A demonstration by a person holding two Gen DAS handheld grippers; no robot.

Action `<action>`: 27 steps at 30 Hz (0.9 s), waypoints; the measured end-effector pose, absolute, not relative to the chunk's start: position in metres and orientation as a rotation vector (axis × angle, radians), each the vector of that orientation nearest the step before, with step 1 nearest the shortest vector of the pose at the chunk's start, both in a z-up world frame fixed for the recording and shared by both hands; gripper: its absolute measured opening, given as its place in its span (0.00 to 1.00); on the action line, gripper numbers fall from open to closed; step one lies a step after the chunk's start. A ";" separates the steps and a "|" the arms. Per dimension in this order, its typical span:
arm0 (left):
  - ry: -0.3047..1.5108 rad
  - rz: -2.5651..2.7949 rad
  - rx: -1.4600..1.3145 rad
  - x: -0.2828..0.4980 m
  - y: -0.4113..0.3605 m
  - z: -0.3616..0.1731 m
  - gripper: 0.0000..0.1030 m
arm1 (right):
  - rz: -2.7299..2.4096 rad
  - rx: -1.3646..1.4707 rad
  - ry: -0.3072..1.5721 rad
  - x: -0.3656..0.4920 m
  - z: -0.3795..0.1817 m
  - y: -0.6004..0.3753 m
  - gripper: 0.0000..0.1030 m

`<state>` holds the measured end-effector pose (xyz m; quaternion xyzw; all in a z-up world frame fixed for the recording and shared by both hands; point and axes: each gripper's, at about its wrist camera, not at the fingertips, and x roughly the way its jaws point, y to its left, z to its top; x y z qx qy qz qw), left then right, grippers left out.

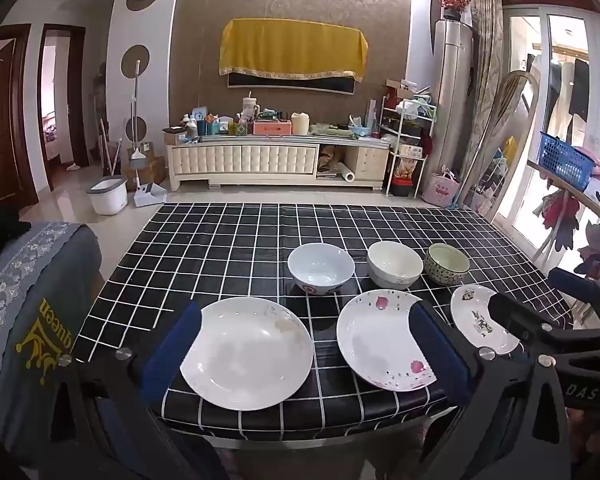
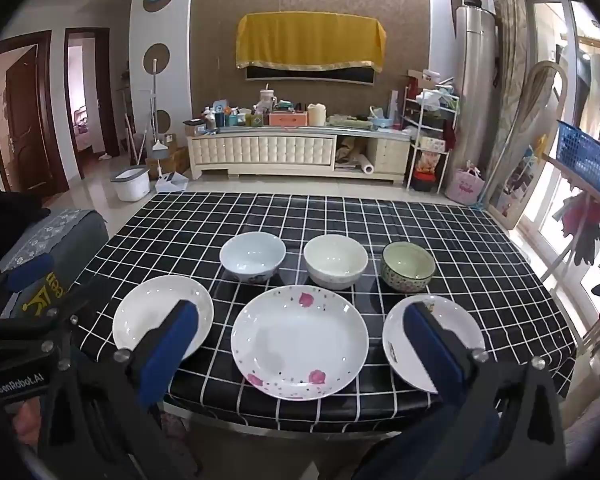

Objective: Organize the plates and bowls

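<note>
Both tongs spread wide | left tongs [image 1: 304,348] frame plain plate [image 1: 246,352] | right tongs [image 2: 304,340] frame flowered plate [image 2: 300,340]

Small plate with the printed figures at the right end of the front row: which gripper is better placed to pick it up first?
Right. The right gripper hangs open with one pad already over the small plate, while the left gripper frames the plain white plate at the far left. Neither holds anything.

A home living room: TV cabinet [image 1: 276,160], mop bucket [image 1: 107,196].
</note>
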<state>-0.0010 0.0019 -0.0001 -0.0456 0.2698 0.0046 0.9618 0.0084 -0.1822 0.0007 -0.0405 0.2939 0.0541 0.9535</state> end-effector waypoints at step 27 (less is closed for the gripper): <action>0.566 0.017 -0.082 -0.001 0.003 -0.001 1.00 | 0.135 -0.070 0.626 0.011 -0.003 -0.183 1.00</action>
